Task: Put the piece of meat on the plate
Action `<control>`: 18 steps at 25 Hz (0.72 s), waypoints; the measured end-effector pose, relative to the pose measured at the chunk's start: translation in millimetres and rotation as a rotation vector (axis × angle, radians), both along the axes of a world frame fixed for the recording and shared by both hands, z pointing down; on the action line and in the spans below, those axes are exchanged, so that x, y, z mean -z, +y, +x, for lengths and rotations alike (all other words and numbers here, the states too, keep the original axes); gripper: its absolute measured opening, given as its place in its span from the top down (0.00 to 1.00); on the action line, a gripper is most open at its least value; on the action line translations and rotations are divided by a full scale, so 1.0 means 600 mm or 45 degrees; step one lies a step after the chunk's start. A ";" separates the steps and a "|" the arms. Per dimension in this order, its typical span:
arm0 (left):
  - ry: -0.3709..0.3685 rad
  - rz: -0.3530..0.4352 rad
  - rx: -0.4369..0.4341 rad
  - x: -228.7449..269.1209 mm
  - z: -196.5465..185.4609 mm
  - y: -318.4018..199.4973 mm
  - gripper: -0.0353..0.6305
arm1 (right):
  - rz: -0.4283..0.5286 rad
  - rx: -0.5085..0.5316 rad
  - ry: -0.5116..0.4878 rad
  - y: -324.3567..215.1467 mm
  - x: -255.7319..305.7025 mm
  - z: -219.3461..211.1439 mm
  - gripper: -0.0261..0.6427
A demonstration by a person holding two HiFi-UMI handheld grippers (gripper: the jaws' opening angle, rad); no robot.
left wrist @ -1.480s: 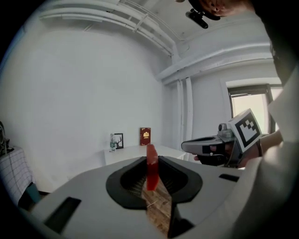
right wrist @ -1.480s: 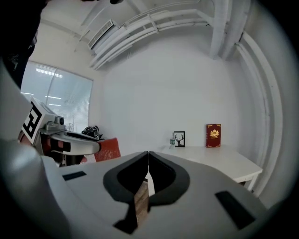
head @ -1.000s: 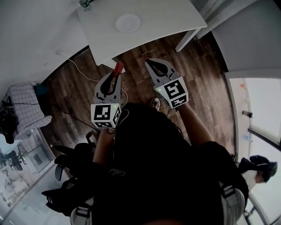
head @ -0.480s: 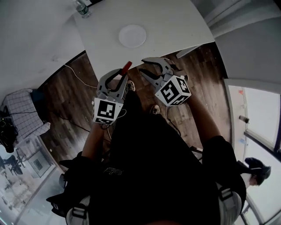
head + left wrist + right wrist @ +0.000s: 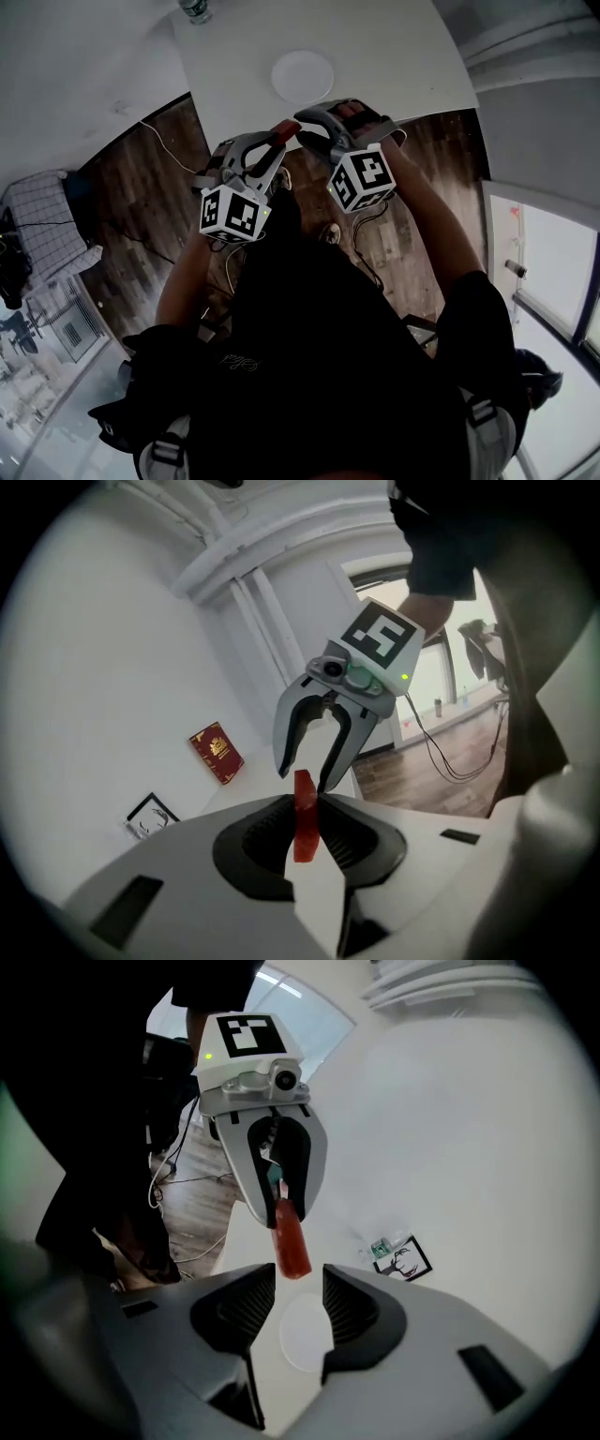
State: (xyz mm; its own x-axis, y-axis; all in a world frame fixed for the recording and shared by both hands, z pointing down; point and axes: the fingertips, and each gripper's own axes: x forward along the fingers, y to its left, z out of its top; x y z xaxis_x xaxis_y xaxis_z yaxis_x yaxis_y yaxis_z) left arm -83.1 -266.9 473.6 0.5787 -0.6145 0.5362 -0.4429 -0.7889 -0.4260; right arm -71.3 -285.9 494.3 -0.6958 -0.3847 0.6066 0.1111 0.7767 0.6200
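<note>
We look steeply down on a white desk (image 5: 375, 47) standing on a dark wood floor (image 5: 141, 206). Both of our arms reach out towards its near edge.

The left tongs (image 5: 272, 145) hang at that near edge, clamped on one end of the meat. The right tongs (image 5: 314, 127) face them tip to tip. Their jaws are opening and nothing is pressed between them, though the free end of the meat sits just at their mouth.

A round white plate (image 5: 302, 75) lies empty on the desk close to the near edge, about midway along it. A small bottle (image 5: 195, 9) stands at the far left corner.

The meat (image 5: 281, 132) is a thin, flat, red strip held in the air over the near edge, just short of the plate. It sticks straight out of the left tongs without drooping, so we judge it stiff and light, likely a toy piece. Its faces look smooth, so it may slip if pinched by the very tip. The best hold looks to be across the two flat faces, well in from the free end, with the ribbed pads square to them.
</note>
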 end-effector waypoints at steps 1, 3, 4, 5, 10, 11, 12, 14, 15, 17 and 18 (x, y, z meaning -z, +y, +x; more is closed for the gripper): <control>-0.028 0.015 -0.023 -0.003 0.002 0.002 0.83 | 0.026 0.023 0.019 0.000 -0.004 -0.004 0.70; -0.049 0.033 -0.041 -0.007 0.005 0.005 0.83 | 0.101 0.074 0.069 0.005 -0.009 -0.008 0.72; -0.052 0.039 -0.043 -0.008 0.006 0.005 0.83 | 0.150 0.100 0.098 0.009 -0.010 -0.008 0.77; -0.062 0.047 -0.049 -0.010 0.005 0.005 0.83 | 0.197 0.124 0.124 0.012 -0.011 -0.008 0.78; -0.143 0.111 -0.107 -0.016 0.008 0.013 0.83 | 0.288 0.165 0.196 0.023 -0.007 0.000 0.81; -0.143 0.112 -0.106 -0.017 0.008 0.014 0.83 | 0.294 0.160 0.199 0.023 -0.007 0.001 0.81; -0.137 0.113 -0.097 -0.018 0.008 0.014 0.82 | 0.300 0.151 0.203 0.023 -0.008 0.002 0.81; -0.110 0.114 -0.065 -0.018 0.006 0.012 0.82 | 0.305 0.123 0.209 0.023 -0.007 0.004 0.82; -0.092 0.114 -0.045 -0.017 0.005 0.011 0.81 | 0.303 0.105 0.206 0.024 -0.006 0.006 0.82; -0.062 0.119 0.001 -0.013 0.000 0.007 0.79 | 0.296 0.064 0.195 0.023 -0.003 0.009 0.82; -0.053 0.126 0.031 -0.012 -0.004 0.004 0.78 | 0.293 0.039 0.191 0.020 -0.002 0.011 0.83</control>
State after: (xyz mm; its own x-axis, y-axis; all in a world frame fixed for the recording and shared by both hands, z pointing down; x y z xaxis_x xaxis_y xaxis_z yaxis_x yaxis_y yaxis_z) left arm -85.7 -264.4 480.7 0.5415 -0.6791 0.4957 -0.4415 -0.7314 -0.5197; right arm -64.4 -273.8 495.6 -0.6181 -0.5047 0.6027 0.2363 0.6120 0.7547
